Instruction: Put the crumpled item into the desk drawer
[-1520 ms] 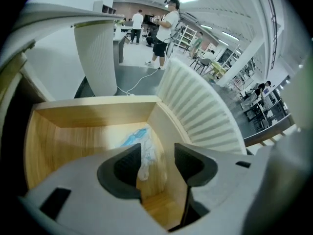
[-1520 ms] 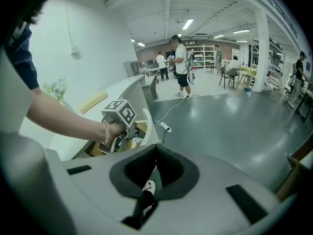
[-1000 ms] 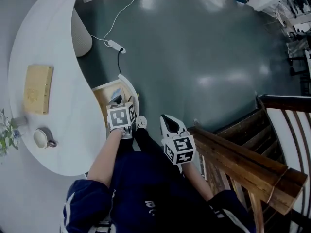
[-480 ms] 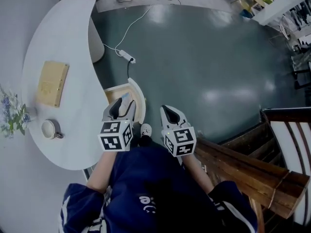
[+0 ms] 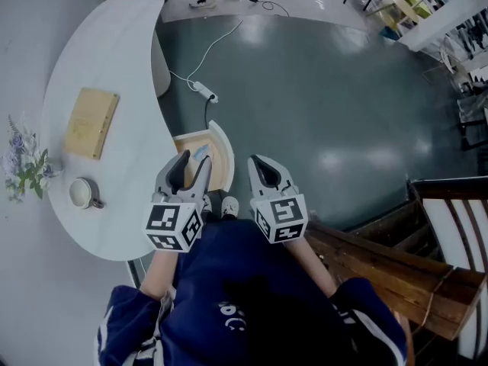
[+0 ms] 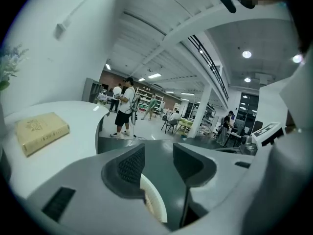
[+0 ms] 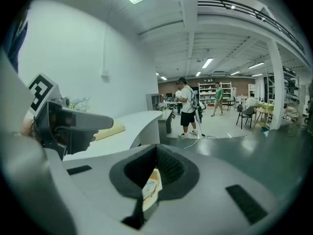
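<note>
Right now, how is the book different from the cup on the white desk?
The book is flat, rectangular and tan, while the cup is round and pale with a small handle. The book lies farther along the desk from the person, and the cup sits nearer, close to the flowers. Both rest on the desk's top, apart from each other.

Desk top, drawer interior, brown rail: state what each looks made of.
Desk top: smooth white with soft sheen, likely laminate or painted board. Drawer interior: pale tan, matte, probably bare wood or plywood. Brown rail: dark glossy planks with grain streaks, apparently varnished wood.
</note>
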The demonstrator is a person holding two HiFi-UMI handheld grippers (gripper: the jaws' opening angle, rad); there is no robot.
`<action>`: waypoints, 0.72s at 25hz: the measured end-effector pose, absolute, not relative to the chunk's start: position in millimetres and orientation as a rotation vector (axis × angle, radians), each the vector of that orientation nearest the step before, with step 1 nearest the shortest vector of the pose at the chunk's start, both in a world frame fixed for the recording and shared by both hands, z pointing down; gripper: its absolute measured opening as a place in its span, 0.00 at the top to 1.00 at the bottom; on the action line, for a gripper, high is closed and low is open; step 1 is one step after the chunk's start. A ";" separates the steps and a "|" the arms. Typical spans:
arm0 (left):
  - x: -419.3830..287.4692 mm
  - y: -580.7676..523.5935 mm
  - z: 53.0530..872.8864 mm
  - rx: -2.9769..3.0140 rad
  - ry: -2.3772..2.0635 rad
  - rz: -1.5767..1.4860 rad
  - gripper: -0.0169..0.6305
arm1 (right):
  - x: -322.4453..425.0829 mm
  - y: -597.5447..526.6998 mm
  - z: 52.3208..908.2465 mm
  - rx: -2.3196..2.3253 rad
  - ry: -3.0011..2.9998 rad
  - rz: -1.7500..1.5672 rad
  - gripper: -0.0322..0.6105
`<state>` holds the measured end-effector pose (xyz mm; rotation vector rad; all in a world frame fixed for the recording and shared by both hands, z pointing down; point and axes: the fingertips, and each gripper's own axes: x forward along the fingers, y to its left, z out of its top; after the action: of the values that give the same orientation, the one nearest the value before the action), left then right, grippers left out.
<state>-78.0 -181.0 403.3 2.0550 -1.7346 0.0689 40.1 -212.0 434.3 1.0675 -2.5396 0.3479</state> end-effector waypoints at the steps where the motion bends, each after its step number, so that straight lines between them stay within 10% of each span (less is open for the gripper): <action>1: -78.5 -179.0 402.2 2.058 -1.736 0.067 0.70 | 38.3 -212.2 431.6 1.070 -2.549 0.341 0.94; 18: -70.0 -163.6 404.8 2.076 -1.770 0.188 0.97 | 37.7 -212.5 416.0 1.112 -2.592 0.342 0.94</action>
<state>-70.0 -163.6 404.8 2.0762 -1.7701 0.1876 37.7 -212.5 416.0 1.1117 -2.5923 0.3417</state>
